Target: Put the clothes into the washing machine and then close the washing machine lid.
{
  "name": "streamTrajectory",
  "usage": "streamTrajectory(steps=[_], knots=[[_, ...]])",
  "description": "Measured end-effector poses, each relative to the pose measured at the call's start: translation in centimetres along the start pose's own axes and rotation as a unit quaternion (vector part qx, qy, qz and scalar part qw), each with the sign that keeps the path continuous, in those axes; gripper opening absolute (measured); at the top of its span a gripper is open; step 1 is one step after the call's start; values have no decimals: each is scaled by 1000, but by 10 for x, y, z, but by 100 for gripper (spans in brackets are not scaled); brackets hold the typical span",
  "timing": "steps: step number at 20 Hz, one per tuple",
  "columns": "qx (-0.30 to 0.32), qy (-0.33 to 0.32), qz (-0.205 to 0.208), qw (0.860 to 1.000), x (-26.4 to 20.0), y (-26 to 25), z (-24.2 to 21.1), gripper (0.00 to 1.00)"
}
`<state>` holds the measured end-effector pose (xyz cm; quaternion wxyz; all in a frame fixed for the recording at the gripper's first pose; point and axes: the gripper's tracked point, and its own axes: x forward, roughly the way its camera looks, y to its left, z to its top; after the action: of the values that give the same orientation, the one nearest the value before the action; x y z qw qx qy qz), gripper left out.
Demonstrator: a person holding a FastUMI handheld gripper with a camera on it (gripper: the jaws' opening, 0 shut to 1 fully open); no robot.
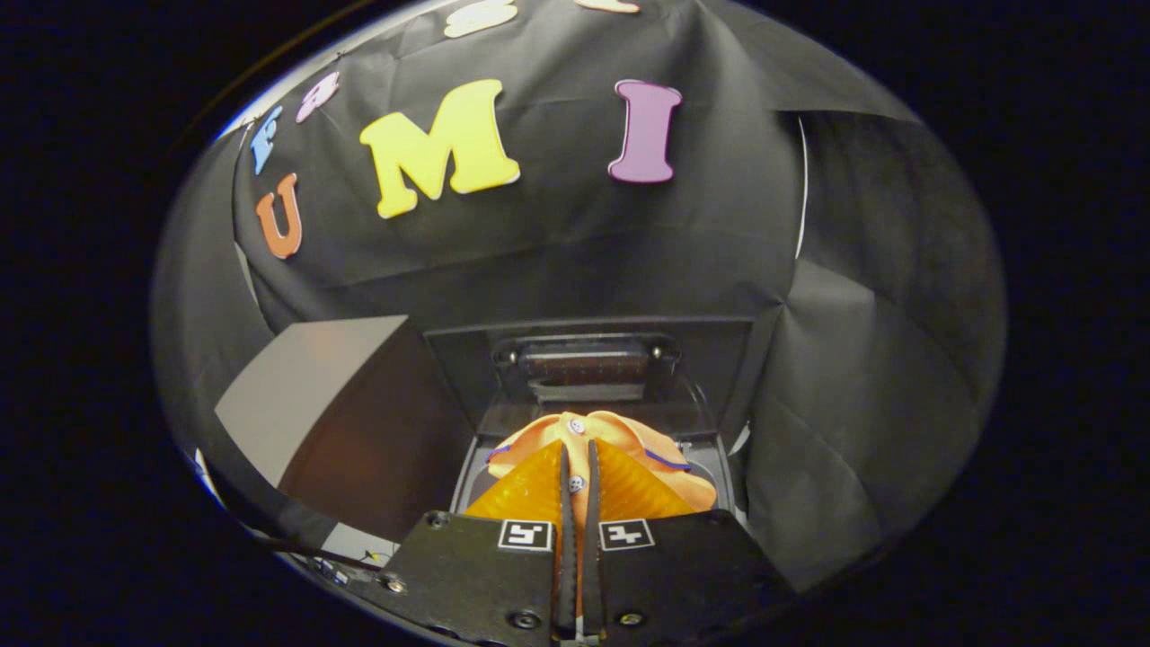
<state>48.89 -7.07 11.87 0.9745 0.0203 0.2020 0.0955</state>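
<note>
An orange garment (620, 431) with small white buttons and a blue trim bunches up just ahead of my fingers. My gripper (579, 458) is shut on it, with a thin fold of the cloth pinched between the two orange fingers (526, 490). The garment hangs over the washing machine's opening (467, 467). Beyond it the dark washing machine lid (584, 359) stands raised, its inner face towards me. The inside of the drum is hidden by the cloth and my fingers.
Black booth cloth hangs behind and to the right of the machine. A grey panel (314, 386) leans to the left of the opening. A thin black cable (314, 548) runs along the near left.
</note>
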Motion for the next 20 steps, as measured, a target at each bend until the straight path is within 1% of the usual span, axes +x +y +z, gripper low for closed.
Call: streamTrajectory(steps=[5,9,15,20], knots=[[-3,43,2,999,35,10,-31,6],[-6,62,-1,998,58,17,-46,6],[-18,88,-16,996,87,18,-69,6],[-5,129,-31,991,103,14,-103,6]])
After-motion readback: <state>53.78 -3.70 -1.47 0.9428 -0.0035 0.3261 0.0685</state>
